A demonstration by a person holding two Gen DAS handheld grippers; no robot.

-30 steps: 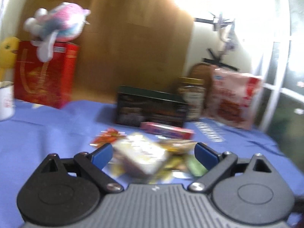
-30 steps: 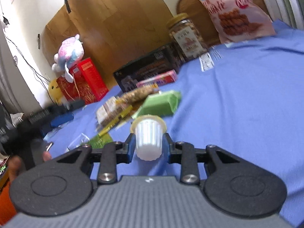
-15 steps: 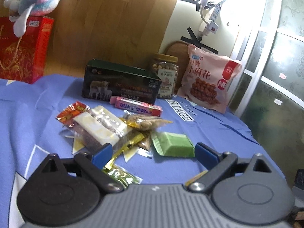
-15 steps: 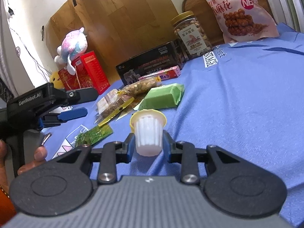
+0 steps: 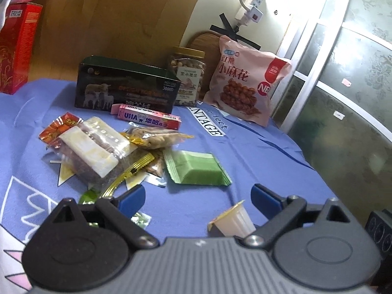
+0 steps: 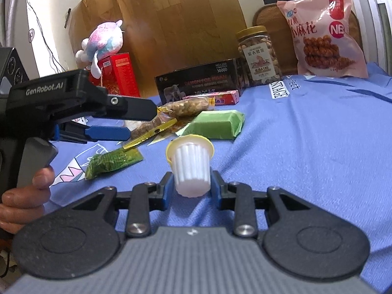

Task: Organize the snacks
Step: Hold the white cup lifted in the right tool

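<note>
Right gripper point(image 6: 191, 187): jaws narrow, clamped on the ribbed sides of a white jelly cup point(image 6: 189, 165), yellow lid facing away, cup held just above the blue cloth point(image 6: 318, 147) on the bench. In the left wrist view the same cup point(image 5: 232, 221) shows low, near the right blue pad.

Left gripper point(image 5: 197, 197): jaws wide, nothing between the pads, hanging over the cloth just this side of the snack pile. In the right wrist view it comes in from the left of the cup, a hand point(image 6: 22, 196) on its grip.

Landmark: green pack point(image 5: 197, 167).
- Nearer than it, to its left: small green sachet point(image 6: 111, 161), flat on the cloth.
- Touching its left edge: yellow-edged sachet point(image 5: 133, 169), partly under a clear bag point(image 5: 91, 147) of pale and brown bars.
- Left of that bag, red wrapper point(image 5: 58, 129), partly beneath it.
- Just behind the green pack: nut bag point(image 5: 156, 138), lying on the pile.
- Behind that: pink box point(image 5: 147, 116), flat, right against the dark box point(image 5: 125, 90).
- Right of the dark box, touching or nearly: nut jar point(image 5: 187, 76), upright, gold lid.
- Right of the jar: pink snack bag point(image 5: 247, 78), upright, leaning back.
- Far left of the dark box: red box point(image 6: 118, 74) with a plush toy point(image 6: 103, 41) on top.
- Behind everything: wood panel point(image 6: 176, 24) against the wall.
</note>
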